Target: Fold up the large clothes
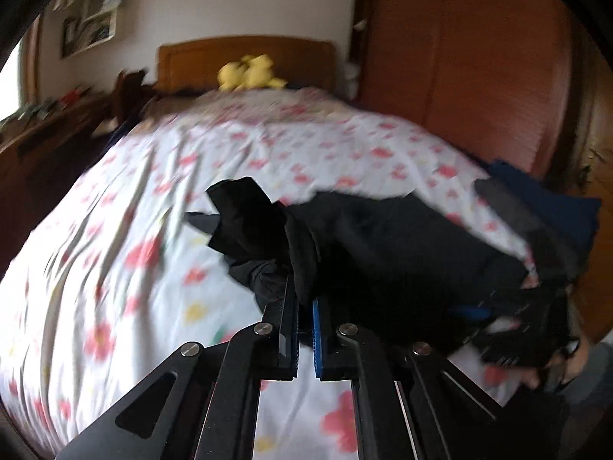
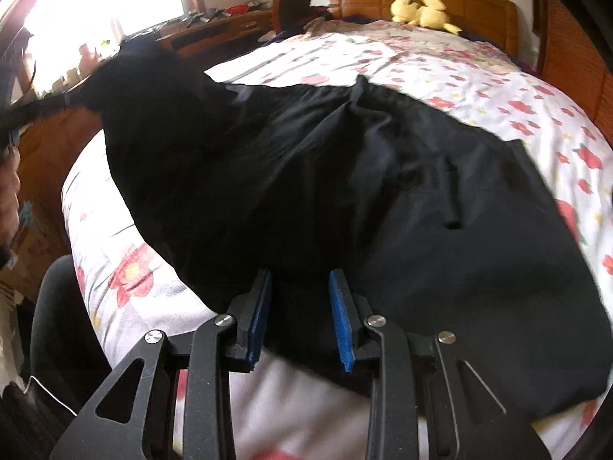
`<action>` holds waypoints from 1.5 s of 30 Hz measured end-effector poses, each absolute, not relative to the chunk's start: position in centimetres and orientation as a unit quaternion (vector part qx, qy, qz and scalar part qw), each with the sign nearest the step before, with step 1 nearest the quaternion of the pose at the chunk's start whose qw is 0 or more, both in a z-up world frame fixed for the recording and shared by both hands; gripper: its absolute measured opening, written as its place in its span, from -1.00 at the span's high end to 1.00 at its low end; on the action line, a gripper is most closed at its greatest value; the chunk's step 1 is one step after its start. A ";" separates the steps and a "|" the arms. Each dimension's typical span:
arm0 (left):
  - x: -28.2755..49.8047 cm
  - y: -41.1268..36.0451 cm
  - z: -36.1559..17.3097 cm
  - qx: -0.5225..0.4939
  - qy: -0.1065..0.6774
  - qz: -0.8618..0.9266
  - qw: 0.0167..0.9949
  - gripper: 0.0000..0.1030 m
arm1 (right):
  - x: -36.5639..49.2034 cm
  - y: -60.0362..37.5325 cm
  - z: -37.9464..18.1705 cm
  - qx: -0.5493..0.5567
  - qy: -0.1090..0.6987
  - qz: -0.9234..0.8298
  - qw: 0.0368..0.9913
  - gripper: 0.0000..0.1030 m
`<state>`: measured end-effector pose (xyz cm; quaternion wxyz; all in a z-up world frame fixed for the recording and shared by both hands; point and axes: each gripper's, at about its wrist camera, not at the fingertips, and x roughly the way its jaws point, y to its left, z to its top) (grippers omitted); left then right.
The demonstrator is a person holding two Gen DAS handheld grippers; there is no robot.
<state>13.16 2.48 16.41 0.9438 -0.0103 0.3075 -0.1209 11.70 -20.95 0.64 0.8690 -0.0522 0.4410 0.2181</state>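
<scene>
My left gripper (image 1: 305, 318): fingers pinched tight on a bunched edge of the black garment (image 2: 345, 176), lifted off the bed (image 1: 134, 230). My right gripper (image 2: 300, 318): fingers part-open astride garment's near edge; can't tell if gripping. Bedspread beyond garment lies bare up to the yellow plush (image 2: 421, 13).

One black garment (image 2: 345, 176) lies mid-frame on one flowered bed (image 2: 498, 88); one yellow plush toy (image 2: 421, 13) sits upper right; two grippers show.
</scene>
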 end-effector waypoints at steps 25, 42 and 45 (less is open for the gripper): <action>22.6 -18.4 14.1 0.081 0.360 -0.282 0.885 0.93 | 4.4 -33.9 8.7 -0.041 0.380 0.060 0.922 0.39; 15.3 -6.9 18.8 -0.006 0.286 -0.274 0.918 0.69 | 8.0 -29.8 12.9 -0.038 0.334 0.122 0.934 0.39; 13.9 -3.5 19.1 -0.015 0.272 -0.249 0.929 0.60 | 9.4 -27.5 13.8 -0.044 0.323 0.151 0.933 0.38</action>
